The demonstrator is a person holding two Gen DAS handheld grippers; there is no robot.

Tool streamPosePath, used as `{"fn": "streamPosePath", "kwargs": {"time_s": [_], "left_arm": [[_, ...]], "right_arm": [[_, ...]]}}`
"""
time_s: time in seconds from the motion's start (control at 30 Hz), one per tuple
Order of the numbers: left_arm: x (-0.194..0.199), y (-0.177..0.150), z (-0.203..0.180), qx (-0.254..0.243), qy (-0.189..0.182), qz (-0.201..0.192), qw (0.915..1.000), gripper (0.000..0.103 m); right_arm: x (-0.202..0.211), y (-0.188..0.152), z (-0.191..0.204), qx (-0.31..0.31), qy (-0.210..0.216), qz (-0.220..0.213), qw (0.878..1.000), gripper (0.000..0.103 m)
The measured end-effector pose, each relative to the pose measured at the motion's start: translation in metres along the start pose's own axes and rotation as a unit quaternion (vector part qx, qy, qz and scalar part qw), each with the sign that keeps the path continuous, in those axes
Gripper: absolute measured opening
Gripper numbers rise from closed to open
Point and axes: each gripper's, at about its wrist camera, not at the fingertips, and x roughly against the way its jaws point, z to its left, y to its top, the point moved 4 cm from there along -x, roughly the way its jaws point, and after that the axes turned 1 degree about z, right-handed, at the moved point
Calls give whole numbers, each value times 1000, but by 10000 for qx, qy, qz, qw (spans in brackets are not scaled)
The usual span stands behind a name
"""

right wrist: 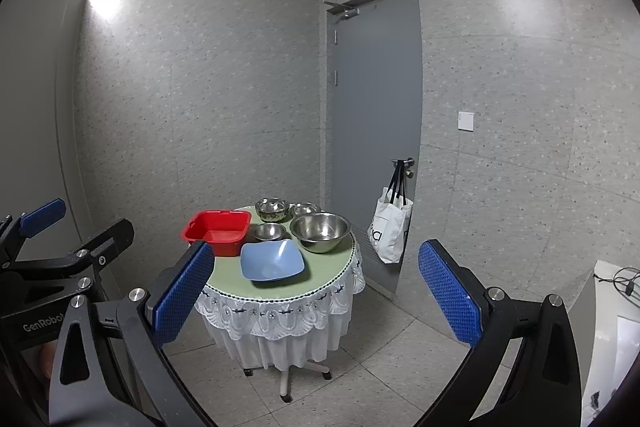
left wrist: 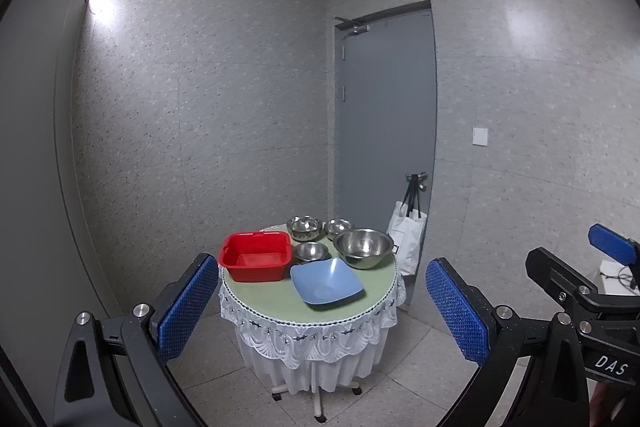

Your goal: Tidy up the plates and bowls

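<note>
A round table point(left wrist: 260, 295) point(right wrist: 320, 279) with a green top and a white lace cloth stands some way ahead of both grippers. On it sit a red plastic tub point(left wrist: 256, 255) point(right wrist: 218, 231), a blue square bowl point(left wrist: 326, 281) point(right wrist: 272, 261) at the front, a large steel bowl point(left wrist: 363, 247) point(right wrist: 322, 230) and several smaller steel bowls point(left wrist: 311, 251) point(right wrist: 270, 231) behind. My left gripper point(left wrist: 320, 267) is open and holds nothing. My right gripper point(right wrist: 316, 251) is open too, with nothing between its blue pads. Each one also shows at the edge of the other's view: right gripper point(left wrist: 576, 253), left gripper point(right wrist: 84, 221).
A grey door point(right wrist: 376, 107) is set in the right wall behind the table, with a white tote bag point(right wrist: 390, 231) point(left wrist: 408, 239) hanging from its handle. A white surface with cables point(right wrist: 612, 291) sits at the far right. The table rests on a wheeled pedestal point(right wrist: 286, 375) on tiled floor.
</note>
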Motion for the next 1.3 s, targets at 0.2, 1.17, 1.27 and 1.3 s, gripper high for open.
{"fn": "streamPosePath", "kwargs": {"time_s": [0.2, 1.17, 1.27, 1.3], "left_arm": [[-7, -2, 4, 0, -21, -8, 10000, 103], [-235, 51, 6, 157, 590, 545, 9966, 103], [-278, 64, -3, 164, 815, 696, 9941, 102], [-295, 68, -4, 187, 910, 741, 9929, 103]], "right_arm": [[-5, 0, 4, -4, -22, 6, 10000, 103], [-201, 18, -5, 122, 546, 439, 9975, 103], [-245, 25, -15, 168, 661, 496, 9964, 103], [-259, 27, -19, 166, 689, 524, 9961, 103]]}}
